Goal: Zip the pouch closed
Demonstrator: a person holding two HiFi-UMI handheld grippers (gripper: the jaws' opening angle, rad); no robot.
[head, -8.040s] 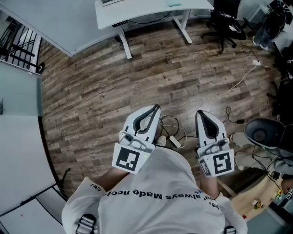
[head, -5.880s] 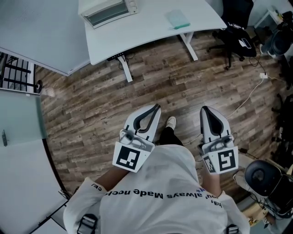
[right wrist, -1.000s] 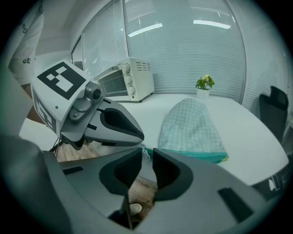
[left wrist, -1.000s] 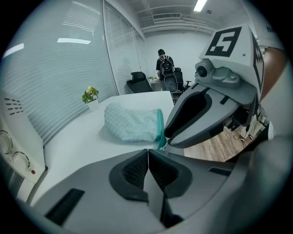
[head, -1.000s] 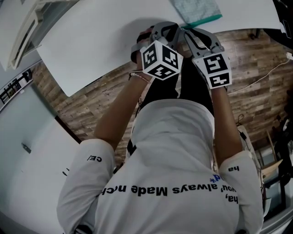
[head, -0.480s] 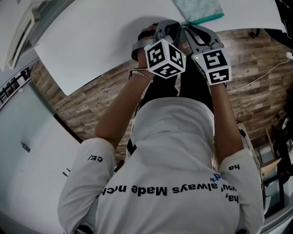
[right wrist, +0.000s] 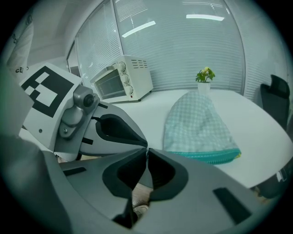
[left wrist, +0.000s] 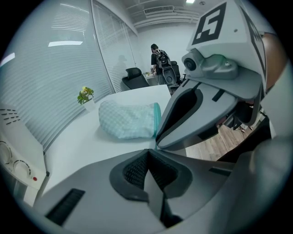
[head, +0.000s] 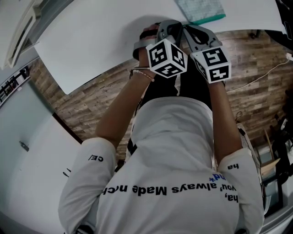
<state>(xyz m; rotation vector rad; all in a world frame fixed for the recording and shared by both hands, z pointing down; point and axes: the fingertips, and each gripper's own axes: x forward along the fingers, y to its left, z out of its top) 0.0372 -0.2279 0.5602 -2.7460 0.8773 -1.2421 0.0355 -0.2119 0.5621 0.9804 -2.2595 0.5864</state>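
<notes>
A pale green checked pouch [head: 199, 10] with a teal zipper edge lies on the white table [head: 91, 41], near its front edge. The zipper edge faces me. My left gripper [head: 176, 26] and right gripper [head: 187, 28] are held close together at the table edge, just short of the pouch, tips almost touching each other. Both are shut with nothing between the jaws. In the left gripper view the pouch [left wrist: 128, 119] lies beyond the shut left gripper [left wrist: 149, 148], with the right gripper's body [left wrist: 210, 91] alongside. In the right gripper view the pouch [right wrist: 199, 125] sits right of the shut right gripper [right wrist: 147, 148].
A white toaster oven [right wrist: 121, 80] stands on the table at the far left, and a small potted plant [right wrist: 204, 75] stands behind the pouch. Office chairs [left wrist: 135, 77] and a person [left wrist: 158, 57] are at the far end of the room. Wooden floor [head: 256, 77] lies below.
Seconds ago I stood away from the table with the grippers low. Now both are up at the table edge by the pouch. Over the last second they shifted only slightly.
</notes>
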